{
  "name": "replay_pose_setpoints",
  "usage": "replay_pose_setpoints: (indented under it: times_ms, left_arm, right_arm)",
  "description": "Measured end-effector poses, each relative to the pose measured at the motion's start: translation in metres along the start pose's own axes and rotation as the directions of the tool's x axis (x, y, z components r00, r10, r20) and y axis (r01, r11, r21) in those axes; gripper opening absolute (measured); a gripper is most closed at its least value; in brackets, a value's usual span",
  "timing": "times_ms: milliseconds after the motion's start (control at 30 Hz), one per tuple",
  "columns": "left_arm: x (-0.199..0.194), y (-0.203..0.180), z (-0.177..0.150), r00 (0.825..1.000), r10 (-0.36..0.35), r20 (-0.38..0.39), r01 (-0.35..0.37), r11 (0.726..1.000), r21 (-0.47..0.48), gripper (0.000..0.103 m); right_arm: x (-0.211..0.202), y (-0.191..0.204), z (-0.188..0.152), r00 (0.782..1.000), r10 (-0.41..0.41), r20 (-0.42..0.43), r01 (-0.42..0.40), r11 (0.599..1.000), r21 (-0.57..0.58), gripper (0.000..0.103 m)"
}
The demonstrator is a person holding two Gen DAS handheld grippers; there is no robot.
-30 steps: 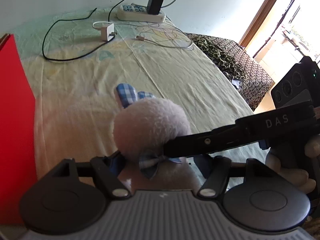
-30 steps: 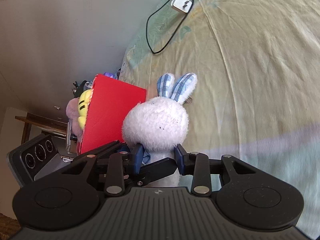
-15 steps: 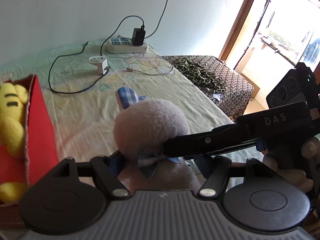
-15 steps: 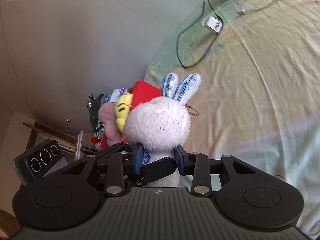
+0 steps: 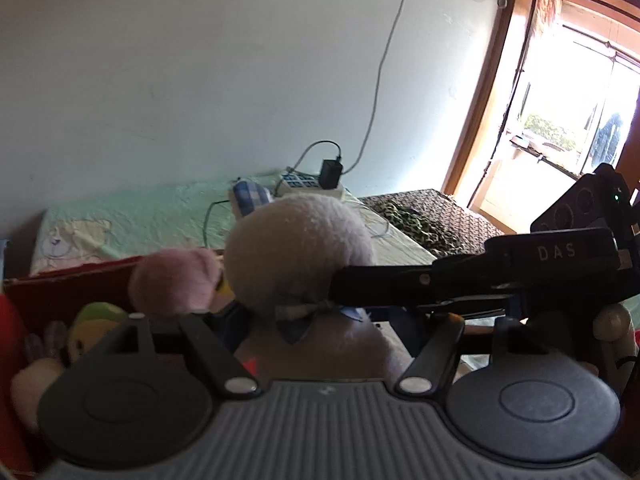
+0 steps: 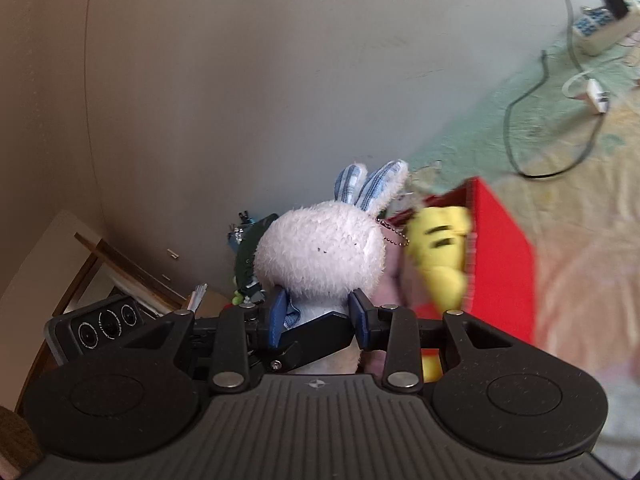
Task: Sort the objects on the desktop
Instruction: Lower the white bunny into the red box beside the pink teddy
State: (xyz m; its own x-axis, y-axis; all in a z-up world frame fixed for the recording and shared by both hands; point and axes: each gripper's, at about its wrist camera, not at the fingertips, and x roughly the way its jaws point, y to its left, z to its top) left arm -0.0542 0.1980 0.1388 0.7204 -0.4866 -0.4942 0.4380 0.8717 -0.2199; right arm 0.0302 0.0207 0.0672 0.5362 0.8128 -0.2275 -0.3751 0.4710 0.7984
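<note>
Pinching the white plush rabbit (image 6: pixel 320 252) at the neck, the right gripper (image 6: pixel 318 318) has its blue fingers (image 6: pixel 278 316) closed against the fur. The left gripper (image 5: pixel 316 332) clamps the same body from the other side. Just beyond, a red box (image 6: pixel 502 256) holds a yellow plush (image 6: pixel 440 240) and a pink plush (image 5: pixel 174 280). Farther off on the bedsheet (image 6: pixel 560 184) lies a power strip (image 5: pixel 310 186).

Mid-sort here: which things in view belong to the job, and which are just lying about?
Job:
- white plush rabbit, gripped by both the right gripper and the left gripper
- red box
- yellow plush and pink plush in the box

Lying about:
- power strip
- black charger
- black cable
</note>
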Motion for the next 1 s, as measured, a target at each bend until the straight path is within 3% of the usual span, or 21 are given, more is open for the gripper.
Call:
replay_pose_setpoints:
  times_ms: [267, 500, 833, 1000]
  left_arm:
    - [-0.036, 0.072, -0.013, 0.998, 0.067, 0.009, -0.066, 0.993, -0.096, 0.071]
    - [-0.021, 0.119, -0.037, 0.994, 0.098, -0.059, -0.106, 0.981, -0.160, 0.073]
    - [-0.002, 0.138, -0.047, 0.991, 0.096, -0.088, -0.110, 0.980, -0.167, 0.079]
    - [0.014, 0.145, -0.051, 0.984, 0.127, -0.124, -0.142, 0.983, -0.117, 0.086]
  right_arm:
    - [0.077, 0.032, -0.013, 0.999, 0.001, -0.048, -0.006, 0.995, -0.101, 0.037]
    - [0.119, 0.029, -0.030, 0.993, -0.087, -0.081, 0.073, 0.985, -0.159, 0.036]
    - [0.120, 0.027, -0.044, 0.990, -0.137, -0.038, 0.130, 0.979, -0.157, 0.035]
    - [0.123, 0.019, -0.051, 0.985, -0.170, -0.008, 0.165, 0.967, -0.193, 0.030]
